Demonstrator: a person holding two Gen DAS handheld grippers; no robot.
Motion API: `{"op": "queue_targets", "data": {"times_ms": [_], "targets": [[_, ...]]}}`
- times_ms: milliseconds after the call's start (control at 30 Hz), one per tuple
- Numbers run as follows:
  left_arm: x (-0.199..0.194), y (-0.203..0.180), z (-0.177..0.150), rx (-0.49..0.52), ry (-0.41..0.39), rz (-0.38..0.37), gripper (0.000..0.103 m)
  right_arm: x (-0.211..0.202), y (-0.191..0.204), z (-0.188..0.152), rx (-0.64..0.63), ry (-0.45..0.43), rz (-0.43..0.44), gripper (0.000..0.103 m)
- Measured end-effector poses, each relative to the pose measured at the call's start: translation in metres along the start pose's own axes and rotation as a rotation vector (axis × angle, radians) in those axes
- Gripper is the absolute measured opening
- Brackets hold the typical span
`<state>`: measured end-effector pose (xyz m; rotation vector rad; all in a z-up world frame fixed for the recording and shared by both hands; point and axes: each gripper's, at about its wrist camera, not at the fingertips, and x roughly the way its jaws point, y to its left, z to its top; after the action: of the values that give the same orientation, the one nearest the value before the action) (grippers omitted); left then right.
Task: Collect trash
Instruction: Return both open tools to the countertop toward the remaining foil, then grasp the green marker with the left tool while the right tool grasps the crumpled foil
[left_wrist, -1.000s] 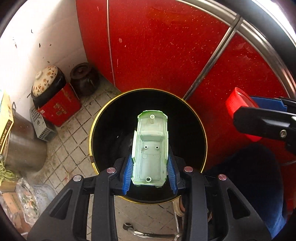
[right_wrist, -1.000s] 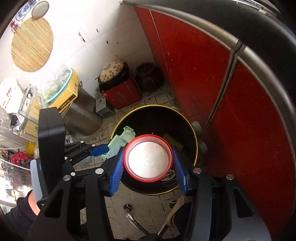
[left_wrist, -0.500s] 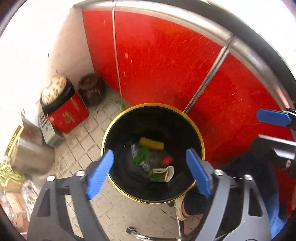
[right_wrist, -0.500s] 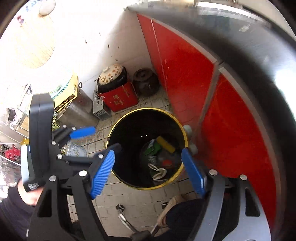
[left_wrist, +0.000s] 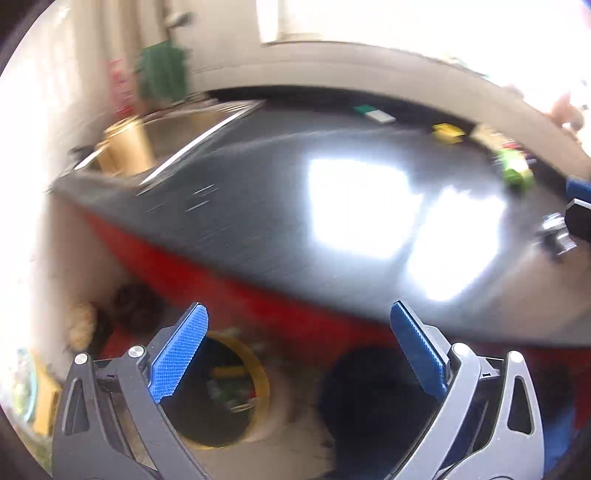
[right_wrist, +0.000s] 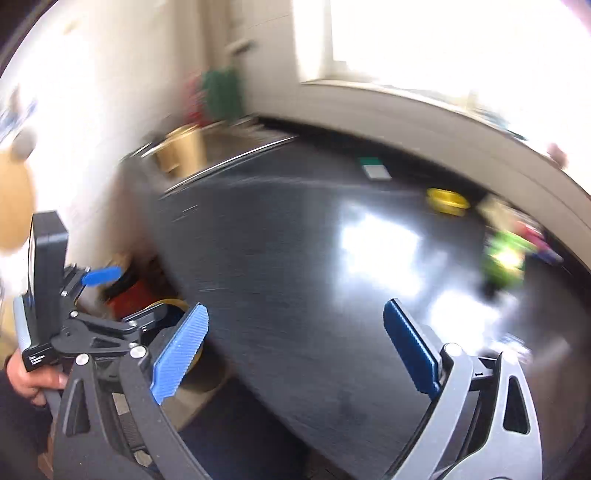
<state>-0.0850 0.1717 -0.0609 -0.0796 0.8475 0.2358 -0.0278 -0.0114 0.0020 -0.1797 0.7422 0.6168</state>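
Note:
Both views are motion-blurred. My left gripper (left_wrist: 298, 352) has its jaws opening wide, with nothing between the blue pads. Below it on the floor stands the black bin with a yellow rim (left_wrist: 263, 373), with scraps inside. My right gripper (right_wrist: 295, 350) is also opening and holds nothing. It hangs over the dark countertop (right_wrist: 288, 258). On the counter's far side lie a green-and-white card (right_wrist: 375, 168), a yellow piece (right_wrist: 447, 199) and a bright green thing (right_wrist: 506, 254). The same yellow piece (left_wrist: 448, 133) and green thing (left_wrist: 515, 173) show in the left wrist view.
A sink with a brass-coloured cylinder (left_wrist: 127, 147) sits at the counter's left end. Red cabinet fronts (left_wrist: 258, 306) run under the counter. Pots stand on the floor by the white wall (left_wrist: 88, 325). A person's hand (right_wrist: 33, 376) holds the left tool.
The left gripper let go of the pale green plastic piece and the right let go of the red-rimmed lid over the bin. Both opened, then rose and swung up towards the countertop.

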Motion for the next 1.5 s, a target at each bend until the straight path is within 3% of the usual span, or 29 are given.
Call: {"op": "queue_targets", "data": {"times_ms": [67, 167, 267, 433, 700, 833, 967, 1233, 1500], "targets": [[0.001, -0.037, 0.017, 0.02, -0.009, -0.084, 0.096, -0.02, -0.035, -0.007, 0.057, -0.012, -0.081, 0.093], [0.004, -0.088, 0.032, 0.079, -0.002, -0.135, 0.096, -0.045, -0.084, -0.026, 0.138, -0.022, -0.18, 0.093], [0.003, -0.133, 0.034, 0.134, 0.003, -0.179, 0.096, -0.063, -0.123, -0.045, 0.216, -0.018, -0.22, 0.093], [0.009, -0.164, 0.036, 0.188, 0.022, -0.197, 0.096, -0.077, -0.156, -0.066, 0.293, -0.017, -0.236, 0.093], [0.035, -0.16, 0.053, 0.174, 0.05, -0.143, 0.096, -0.049, -0.175, -0.081, 0.298, 0.046, -0.254, 0.093], [0.071, -0.157, 0.067, 0.157, 0.081, -0.089, 0.096, -0.014, -0.186, -0.087, 0.306, 0.111, -0.247, 0.093], [0.113, -0.157, 0.088, 0.108, 0.139, -0.088, 0.096, 0.017, -0.195, -0.092, 0.298, 0.168, -0.25, 0.093], [0.205, -0.156, 0.168, 0.011, 0.163, -0.007, 0.096, 0.062, -0.216, -0.082, 0.284, 0.223, -0.243, 0.093], [0.283, -0.138, 0.254, -0.081, 0.144, 0.068, 0.096, 0.085, -0.228, -0.06, 0.231, 0.206, -0.251, 0.089]]}}
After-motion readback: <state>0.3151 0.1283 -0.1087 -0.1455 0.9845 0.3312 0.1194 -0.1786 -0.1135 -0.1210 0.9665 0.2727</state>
